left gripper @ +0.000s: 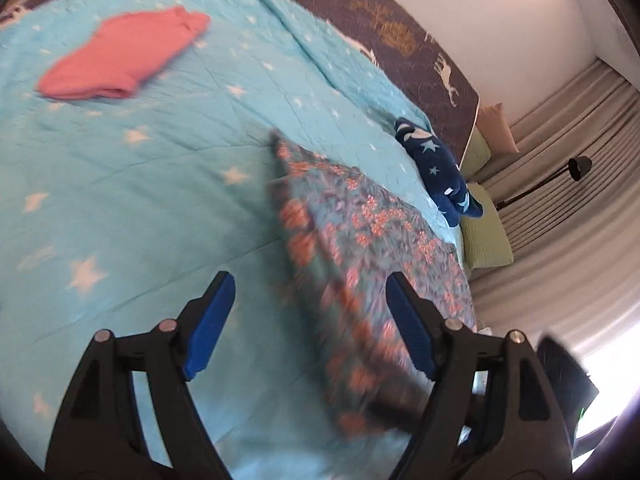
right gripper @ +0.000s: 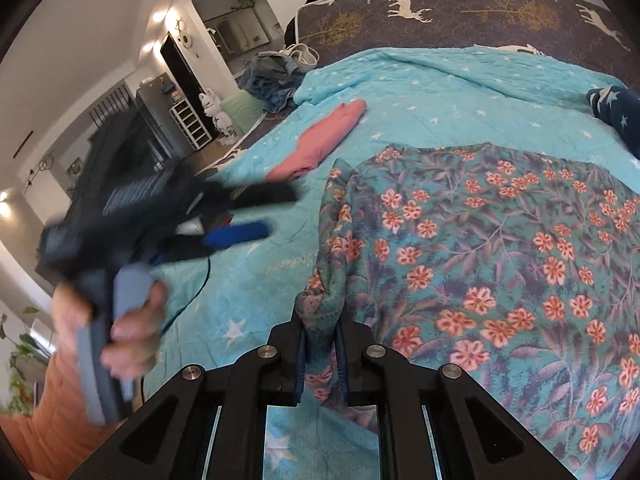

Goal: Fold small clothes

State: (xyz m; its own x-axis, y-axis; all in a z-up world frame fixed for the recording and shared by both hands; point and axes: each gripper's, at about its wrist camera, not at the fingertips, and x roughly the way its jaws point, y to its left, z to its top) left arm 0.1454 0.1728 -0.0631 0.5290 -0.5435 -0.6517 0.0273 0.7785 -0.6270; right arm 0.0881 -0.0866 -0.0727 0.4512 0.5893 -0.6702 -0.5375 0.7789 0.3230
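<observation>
Two grippers over bed; right gripper (right gripper: 322, 354) pinches edge of floral garment (right gripper: 500, 264) spread on blue star blanket (left gripper: 120, 184); left gripper (left gripper: 310, 320) wide apart, holding nothing; fold probably starting; next, left should grasp nearby garment edge.

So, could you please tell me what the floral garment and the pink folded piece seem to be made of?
Floral garment: thin, soft woven fabric, matte, judging by how it bunches in the right tool. Pink folded piece: thicker, probably knit cotton, matte; blur leaves it open.
</observation>
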